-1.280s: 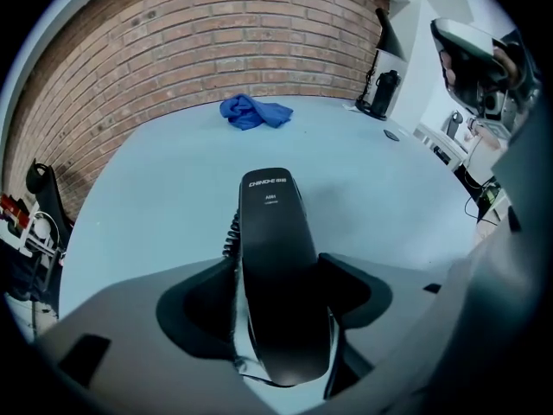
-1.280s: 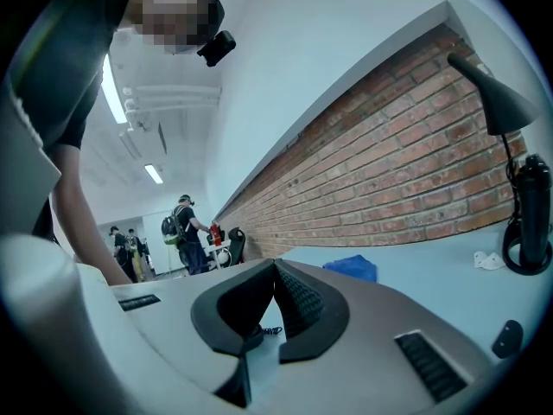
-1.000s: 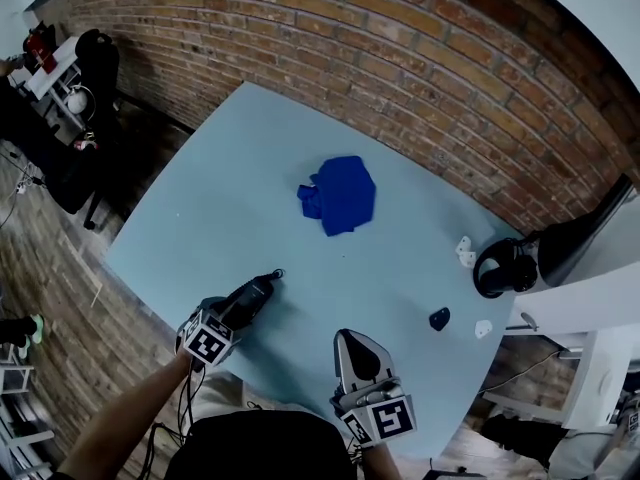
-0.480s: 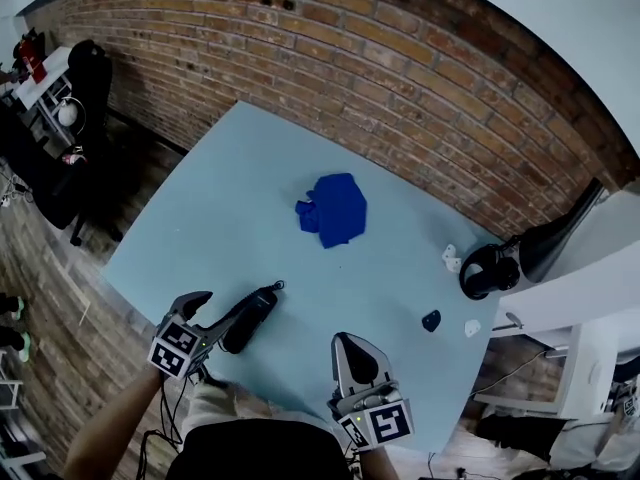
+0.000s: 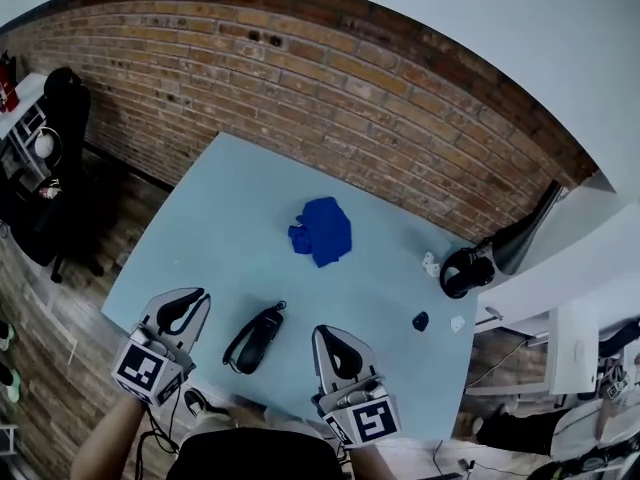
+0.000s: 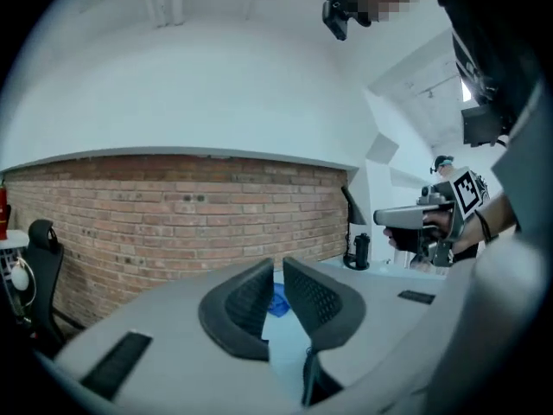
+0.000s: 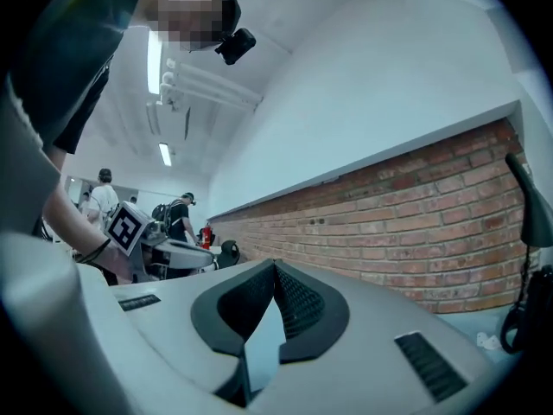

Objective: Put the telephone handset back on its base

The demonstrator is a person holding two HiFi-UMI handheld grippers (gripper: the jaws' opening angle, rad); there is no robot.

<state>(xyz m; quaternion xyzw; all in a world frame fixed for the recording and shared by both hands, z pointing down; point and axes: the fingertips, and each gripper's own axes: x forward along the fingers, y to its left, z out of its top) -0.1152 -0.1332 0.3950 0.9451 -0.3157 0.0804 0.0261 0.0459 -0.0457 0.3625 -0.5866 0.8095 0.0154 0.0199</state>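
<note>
Black plastic telephone handset (image 5: 255, 338), 6 o'clock on pale blue table (image 5: 220, 208): likely stiff, light, slippery; grip mid-body. Left gripper (image 6: 278, 271) closing, empty; right gripper (image 7: 275, 271) pinched together, empty.

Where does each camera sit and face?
Head view: on the person's head, looking down at the table and handset; left gripper and right gripper show.
Left gripper view: rides that gripper, facing the brick wall; empty jaws closing.
Right gripper view: rides its gripper, facing that wall; jaws shut.
Shared: each gripper view shows the other gripper.
</note>
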